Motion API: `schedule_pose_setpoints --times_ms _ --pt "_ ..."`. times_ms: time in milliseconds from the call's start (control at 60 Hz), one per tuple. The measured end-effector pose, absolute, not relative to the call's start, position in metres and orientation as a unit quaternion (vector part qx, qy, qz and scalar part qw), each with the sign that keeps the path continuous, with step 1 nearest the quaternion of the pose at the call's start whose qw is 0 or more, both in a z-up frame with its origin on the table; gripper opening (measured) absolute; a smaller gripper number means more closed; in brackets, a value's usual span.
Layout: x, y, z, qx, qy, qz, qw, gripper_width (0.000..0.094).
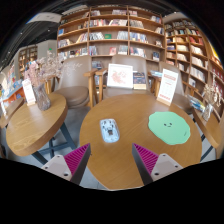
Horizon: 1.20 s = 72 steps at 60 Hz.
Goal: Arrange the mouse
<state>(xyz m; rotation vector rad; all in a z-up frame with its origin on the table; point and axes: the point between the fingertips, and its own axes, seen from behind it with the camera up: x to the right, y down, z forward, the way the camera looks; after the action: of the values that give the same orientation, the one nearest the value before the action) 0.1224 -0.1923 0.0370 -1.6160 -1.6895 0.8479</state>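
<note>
A small grey-white mouse (pixel 108 129) lies on a round wooden table (pixel 120 165), left of a green round mouse mat (pixel 169 126) with a little face on it. My gripper (pixel 111 158) hovers over the near part of the table, open, with nothing between its pink-padded fingers (pixel 76 158). The mouse sits beyond the fingertips, slightly toward the left finger. The mat lies ahead of the right finger and further right.
A second round table (pixel 30 125) with a vase of flowers (pixel 40 80) stands to the left. Chairs (pixel 75 85) and a stand-up sign (pixel 167 86) sit behind the table. Bookshelves (pixel 110 35) line the back and right walls.
</note>
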Motion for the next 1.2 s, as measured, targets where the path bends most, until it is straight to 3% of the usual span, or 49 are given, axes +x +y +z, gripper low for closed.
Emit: schedule_pose_setpoints --times_ms 417,800,950,983,1000,1017,1200 --pt "0.048 -0.184 -0.005 -0.650 -0.628 0.296 0.308 0.0854" --pt "0.005 -0.171 -0.015 -0.667 -0.624 0.279 0.297 0.0839" --pt "-0.001 -0.175 -0.015 -0.663 -0.627 0.281 0.297 0.0730" --pt "-0.003 -0.176 -0.014 -0.660 -0.629 0.283 0.297 0.0636" --pt "-0.005 -0.177 -0.014 -0.658 -0.630 0.286 0.296 0.0506" --pt "-0.005 -0.177 -0.014 -0.658 -0.631 0.285 0.297 0.0461" --pt "0.003 -0.176 0.006 -0.648 -0.642 0.295 0.283 0.0401"
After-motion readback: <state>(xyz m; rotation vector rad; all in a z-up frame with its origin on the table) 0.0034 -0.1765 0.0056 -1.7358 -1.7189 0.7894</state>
